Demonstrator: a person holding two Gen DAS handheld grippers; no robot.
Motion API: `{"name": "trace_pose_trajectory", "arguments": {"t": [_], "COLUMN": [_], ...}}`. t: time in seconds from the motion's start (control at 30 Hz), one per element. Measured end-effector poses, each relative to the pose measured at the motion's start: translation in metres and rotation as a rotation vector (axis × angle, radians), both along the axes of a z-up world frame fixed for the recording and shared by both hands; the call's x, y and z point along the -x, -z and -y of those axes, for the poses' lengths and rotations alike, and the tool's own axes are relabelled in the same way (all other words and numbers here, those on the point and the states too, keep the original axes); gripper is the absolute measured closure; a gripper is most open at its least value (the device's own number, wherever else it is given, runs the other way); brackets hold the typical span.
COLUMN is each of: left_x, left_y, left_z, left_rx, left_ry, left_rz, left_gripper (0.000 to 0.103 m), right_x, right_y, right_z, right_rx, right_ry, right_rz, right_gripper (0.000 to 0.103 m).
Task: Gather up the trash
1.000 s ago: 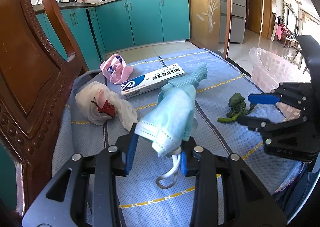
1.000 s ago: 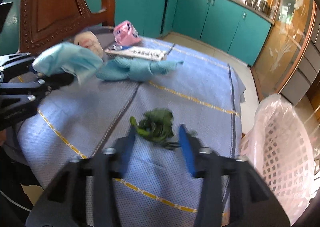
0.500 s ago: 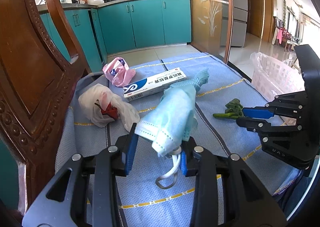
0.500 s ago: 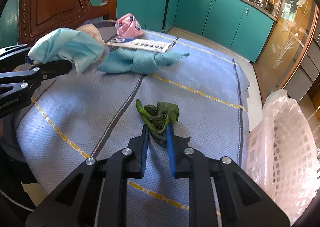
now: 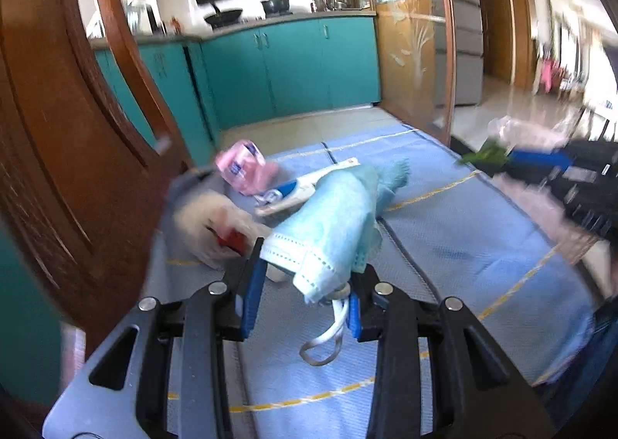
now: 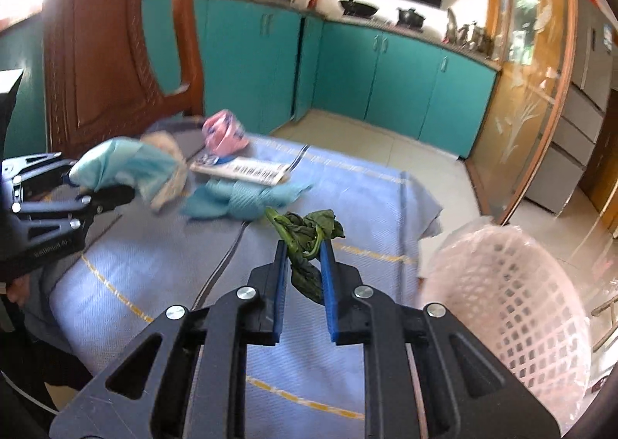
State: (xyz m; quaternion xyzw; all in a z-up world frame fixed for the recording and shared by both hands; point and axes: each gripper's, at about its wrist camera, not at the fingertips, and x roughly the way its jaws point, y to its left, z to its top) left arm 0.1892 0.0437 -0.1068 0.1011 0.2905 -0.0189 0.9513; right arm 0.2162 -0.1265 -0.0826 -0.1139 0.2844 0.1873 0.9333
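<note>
Nearby, lined basket [image 6: 513, 307]; contents unclear. Right tool [image 6: 303, 265] pinches greens [image 6: 305, 230].

Left gripper [image 5: 303, 280] jaws clamped on load; right gripper [image 6: 304, 257] jaws pinched narrow, raised.

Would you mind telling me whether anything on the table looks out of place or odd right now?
Litter is strewn over the tablecloth: a pink wrapper, a flat medicine box, a crumpled teal cloth and a white bag. The face mask and wilted greens are already gripped.
</note>
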Motion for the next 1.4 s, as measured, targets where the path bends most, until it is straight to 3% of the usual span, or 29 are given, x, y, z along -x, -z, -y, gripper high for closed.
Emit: {"name": "trace_pose_trajectory", "arguments": {"t": [0.1, 0.2, 0.37, 0.53, 0.7, 0.77, 0.8, 0.83, 0.9, 1.07, 1.2, 1.33, 1.4], "left_x": [0.002, -0.001, -0.022, -0.045, -0.075, -0.078, -0.078, -0.077, -0.076, -0.068, -0.066, -0.074, -0.075], "left_y": [-0.022, -0.037, -0.06, -0.066, -0.043, -0.032, -0.029, -0.027, -0.026, -0.025, -0.026, -0.023, -0.023], "left_z": [0.007, 0.02, 0.065, 0.136, 0.203, 0.218, 0.221, 0.222, 0.215, 0.164, 0.093, 0.035, 0.014], "left_rx": [0.089, 0.128, 0.273, 0.304, 0.321, 0.306, 0.297, 0.282, 0.254, 0.079, -0.063, -0.211, -0.22], "left_ry": [0.032, 0.061, 0.218, 0.397, 0.512, 0.537, 0.534, 0.521, 0.5, 0.339, 0.081, -0.071, -0.083], "left_rz": [0.022, 0.038, 0.004, -0.063, -0.226, -0.27, -0.27, -0.256, -0.237, -0.138, -0.063, -0.033, -0.007], "left_gripper": [0.067, 0.067, 0.067, 0.067, 0.066, 0.047, 0.041, 0.033, 0.031, 0.028, 0.028, 0.026, 0.025], "right_x": [0.008, 0.014, 0.025, 0.03, 0.026, 0.022, 0.02, 0.019, 0.018, 0.017, 0.015, 0.01, -0.005], "right_y": [-0.019, -0.035, -0.046, -0.038, -0.019, -0.012, -0.008, -0.007, -0.007, -0.01, -0.015, -0.032, -0.036], "right_z": [0.024, 0.056, 0.116, 0.168, 0.201, 0.211, 0.214, 0.215, 0.215, 0.193, 0.173, 0.122, 0.082], "right_rx": [-0.036, -0.068, -0.107, -0.132, -0.116, -0.135, -0.148, -0.154, -0.158, -0.103, -0.102, -0.135, -0.143], "right_ry": [0.033, 0.094, 0.236, 0.366, 0.478, 0.506, 0.519, 0.527, 0.538, 0.484, 0.417, 0.243, 0.112], "right_rz": [0.064, 0.113, 0.136, 0.092, 0.001, -0.048, -0.071, -0.08, -0.079, -0.044, -0.025, 0.05, 0.031], "right_gripper": [0.085, 0.085, 0.085, 0.085, 0.085, 0.08, 0.067, 0.061, 0.047, 0.043, 0.043, 0.04, 0.039]}}
